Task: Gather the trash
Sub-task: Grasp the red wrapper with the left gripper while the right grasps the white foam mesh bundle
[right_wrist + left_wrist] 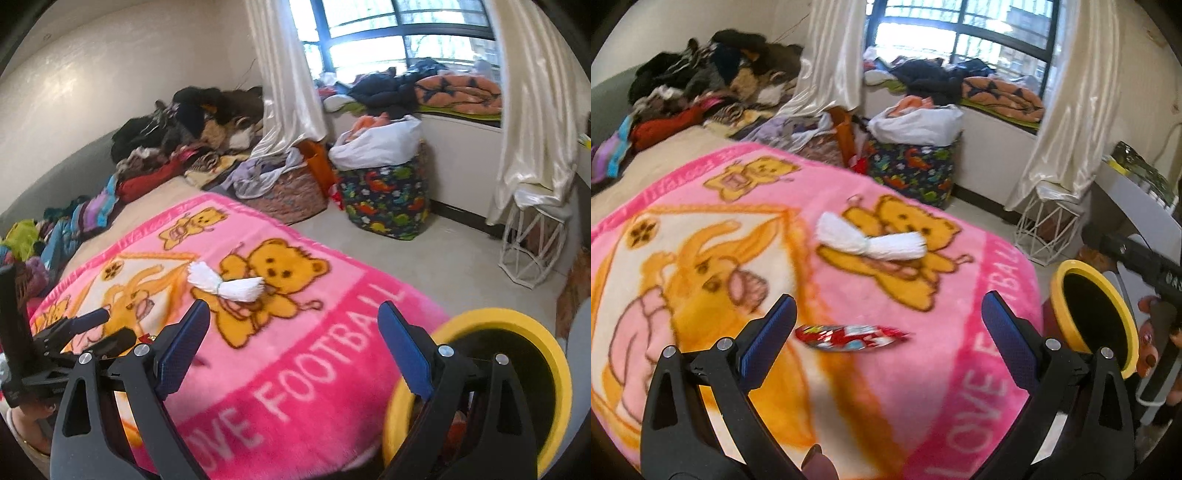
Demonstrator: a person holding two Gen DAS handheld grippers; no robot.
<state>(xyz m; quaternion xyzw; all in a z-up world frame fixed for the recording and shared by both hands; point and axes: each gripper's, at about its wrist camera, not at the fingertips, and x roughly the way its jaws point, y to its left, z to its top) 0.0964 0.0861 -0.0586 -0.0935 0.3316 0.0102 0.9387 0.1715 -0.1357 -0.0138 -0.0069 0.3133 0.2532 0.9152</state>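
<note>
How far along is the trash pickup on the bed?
Done: nothing I can confirm; the yellow bin's contents aren't readable. In hand: nothing, though the open left gripper frames the red wrapper. Left: that wrapper and the white bundle; right gripper open.

The blanket (849,280) covered the near end of the bed (661,162); on it, the wrapper (849,336) lay nearer the left gripper (888,314) than the tied bundle (871,243), which lay farther in. The bin (524,339) stood on the floor just off the blanket's right edge. Beyond the blanket, a clothes pile (713,74) lay on the bed by the wall, and two baskets (384,199) stood on the floor below the window.
</note>
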